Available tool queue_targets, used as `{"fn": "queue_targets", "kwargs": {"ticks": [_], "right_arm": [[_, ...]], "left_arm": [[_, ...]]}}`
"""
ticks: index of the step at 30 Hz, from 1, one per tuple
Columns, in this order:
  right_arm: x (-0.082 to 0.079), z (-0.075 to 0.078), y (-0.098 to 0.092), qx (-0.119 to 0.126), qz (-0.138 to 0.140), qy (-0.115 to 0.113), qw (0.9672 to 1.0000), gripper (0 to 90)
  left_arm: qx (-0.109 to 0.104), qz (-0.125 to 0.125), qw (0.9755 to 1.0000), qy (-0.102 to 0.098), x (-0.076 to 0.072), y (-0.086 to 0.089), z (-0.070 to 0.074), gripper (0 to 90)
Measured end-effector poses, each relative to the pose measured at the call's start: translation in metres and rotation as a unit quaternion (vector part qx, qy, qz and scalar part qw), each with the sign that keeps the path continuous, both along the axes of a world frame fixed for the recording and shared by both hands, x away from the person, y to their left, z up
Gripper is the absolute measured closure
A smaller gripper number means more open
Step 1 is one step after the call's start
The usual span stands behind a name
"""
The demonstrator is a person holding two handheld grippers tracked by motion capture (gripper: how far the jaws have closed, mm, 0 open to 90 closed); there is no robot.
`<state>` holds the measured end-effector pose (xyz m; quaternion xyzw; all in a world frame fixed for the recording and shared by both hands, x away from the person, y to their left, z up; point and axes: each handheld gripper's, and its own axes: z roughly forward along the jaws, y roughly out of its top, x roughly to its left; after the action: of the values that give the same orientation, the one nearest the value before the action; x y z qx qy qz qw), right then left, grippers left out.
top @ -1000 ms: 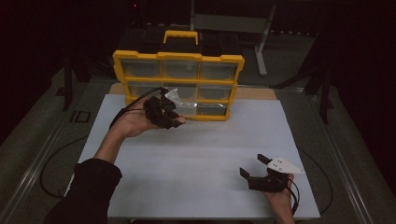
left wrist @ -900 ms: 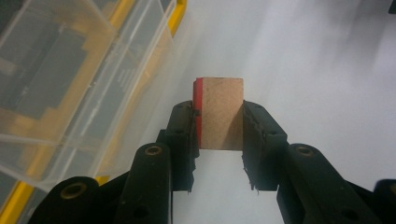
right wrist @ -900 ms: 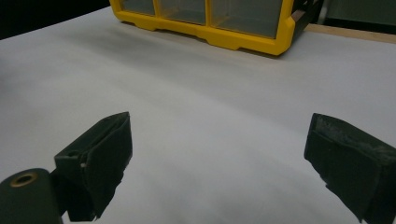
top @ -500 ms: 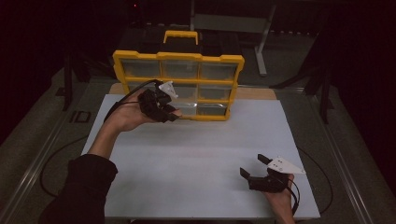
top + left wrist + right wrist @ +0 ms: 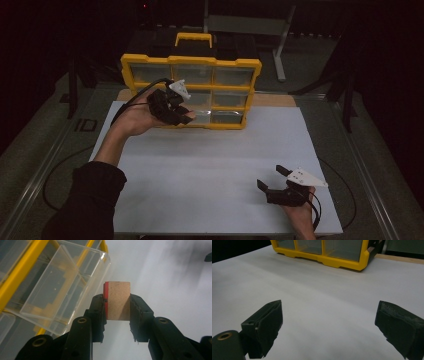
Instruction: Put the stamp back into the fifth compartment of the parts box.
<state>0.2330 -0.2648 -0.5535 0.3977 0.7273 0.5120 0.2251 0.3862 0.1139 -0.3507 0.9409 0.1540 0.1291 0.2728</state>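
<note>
A yellow-framed plastic drawer organiser (image 5: pixel 190 92) stands at twelve o'clock on the white rectangular table mat (image 5: pixel 210 165). A clear plastic drawer (image 5: pixel 62 285) juts from its front. Just before it, at eleven o'clock, the left gripper (image 5: pixel 182 116) holds a small cardboard-faced block (image 5: pixel 118 300). The right gripper (image 5: pixel 272 177) rests at five o'clock.

Black left tongs (image 5: pixel 117 312) with brass-ringed screw holes, black cable, grey three-cornered plate — black sleeve (image 5: pixel 90 200), black right tongs (image 5: pixel 274 177)
</note>
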Motion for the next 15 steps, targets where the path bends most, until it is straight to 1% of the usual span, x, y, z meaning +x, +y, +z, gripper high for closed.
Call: {"fn": "queue_targets", "kwargs": {"ticks": [3,10,12,15], "right_arm": [[0.001,0.000,0.000,-0.001,0.001,0.001,1.0000,7.6],[0.001,0.000,0.001,-0.002,0.002,0.000,1.0000,7.6],[0.001,0.000,0.001,0.001,0.003,0.004,1.0000,7.6],[0.000,0.000,0.001,0.003,0.003,0.004,1.0000,7.6]], "left_arm": [[-0.006,0.002,1.0000,-0.002,0.001,0.002,0.004,67.0],[-0.005,0.009,0.9999,-0.005,0.004,0.003,0.010,67.1],[-0.006,0.015,0.9999,-0.006,0.007,0.004,0.013,67.0],[0.000,0.021,0.9998,-0.008,0.010,0.005,0.016,67.0]]}}
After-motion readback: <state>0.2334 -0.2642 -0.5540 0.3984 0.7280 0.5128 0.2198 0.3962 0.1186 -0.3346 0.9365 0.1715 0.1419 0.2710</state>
